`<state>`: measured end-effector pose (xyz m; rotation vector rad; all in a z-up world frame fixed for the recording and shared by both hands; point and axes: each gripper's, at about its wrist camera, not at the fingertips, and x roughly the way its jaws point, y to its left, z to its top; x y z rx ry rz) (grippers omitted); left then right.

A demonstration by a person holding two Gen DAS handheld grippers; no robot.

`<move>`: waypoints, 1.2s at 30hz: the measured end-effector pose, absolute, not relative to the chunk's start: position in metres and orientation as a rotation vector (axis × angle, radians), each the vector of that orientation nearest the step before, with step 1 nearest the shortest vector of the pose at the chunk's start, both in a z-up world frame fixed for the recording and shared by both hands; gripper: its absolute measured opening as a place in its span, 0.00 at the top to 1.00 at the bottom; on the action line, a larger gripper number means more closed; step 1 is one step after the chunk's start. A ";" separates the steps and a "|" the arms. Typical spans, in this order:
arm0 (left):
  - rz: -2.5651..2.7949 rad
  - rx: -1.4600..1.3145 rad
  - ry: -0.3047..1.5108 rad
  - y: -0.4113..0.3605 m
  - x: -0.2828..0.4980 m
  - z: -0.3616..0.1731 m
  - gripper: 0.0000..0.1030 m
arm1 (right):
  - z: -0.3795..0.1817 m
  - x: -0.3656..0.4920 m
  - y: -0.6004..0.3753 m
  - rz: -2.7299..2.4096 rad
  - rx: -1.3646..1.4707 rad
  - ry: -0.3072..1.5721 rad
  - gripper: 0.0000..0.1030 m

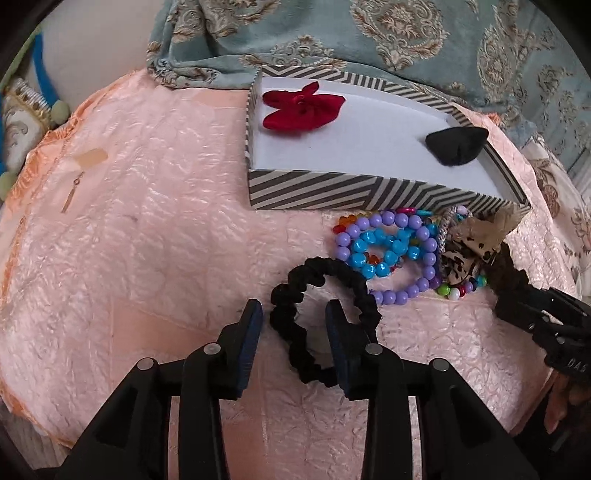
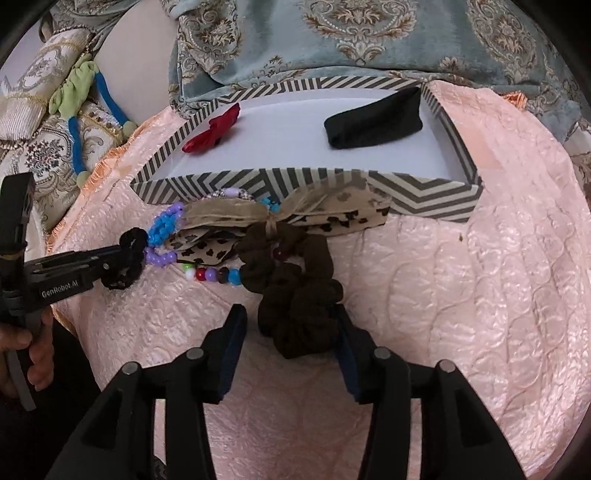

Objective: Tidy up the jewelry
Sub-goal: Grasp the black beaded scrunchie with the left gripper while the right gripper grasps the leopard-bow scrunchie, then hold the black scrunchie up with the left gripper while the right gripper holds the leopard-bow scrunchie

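A striped box (image 1: pixel 317 190) (image 2: pixel 258 182) holds a red bow (image 1: pixel 301 107) (image 2: pixel 212 129) and a black folded piece (image 1: pixel 458 144) (image 2: pixel 375 120). In front of it lies a pile: purple and blue bead bracelets (image 1: pixel 384 247) (image 2: pixel 162 225), a leopard-print bow (image 1: pixel 465 247) (image 2: pixel 328 210), a black scrunchie (image 1: pixel 325 317) (image 2: pixel 127 258) and a dark brown scrunchie (image 2: pixel 295 291). My left gripper (image 1: pixel 293 325) is open, its jaws astride the black scrunchie's left side. My right gripper (image 2: pixel 291 332) is open around the brown scrunchie.
Everything sits on a round pink quilted cloth (image 1: pixel 147 240) (image 2: pixel 498 277). A gold earring (image 1: pixel 72 192) lies on it at the left. A teal patterned fabric (image 1: pixel 406 33) hangs behind the box. Green and blue cord ties (image 2: pixel 79 103) hang on the left.
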<state>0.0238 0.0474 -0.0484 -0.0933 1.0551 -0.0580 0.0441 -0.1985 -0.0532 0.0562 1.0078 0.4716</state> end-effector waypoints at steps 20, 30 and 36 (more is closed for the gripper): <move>-0.033 -0.167 0.936 0.063 0.021 -0.025 1.00 | -0.001 0.031 -0.215 0.392 0.036 0.761 0.85; -0.039 -0.169 0.932 0.060 0.021 -0.025 1.00 | 0.017 0.025 -0.227 0.382 0.080 0.671 0.85; -0.037 -0.169 0.930 0.059 0.021 -0.025 1.00 | 0.013 0.025 -0.223 0.377 0.057 0.686 0.85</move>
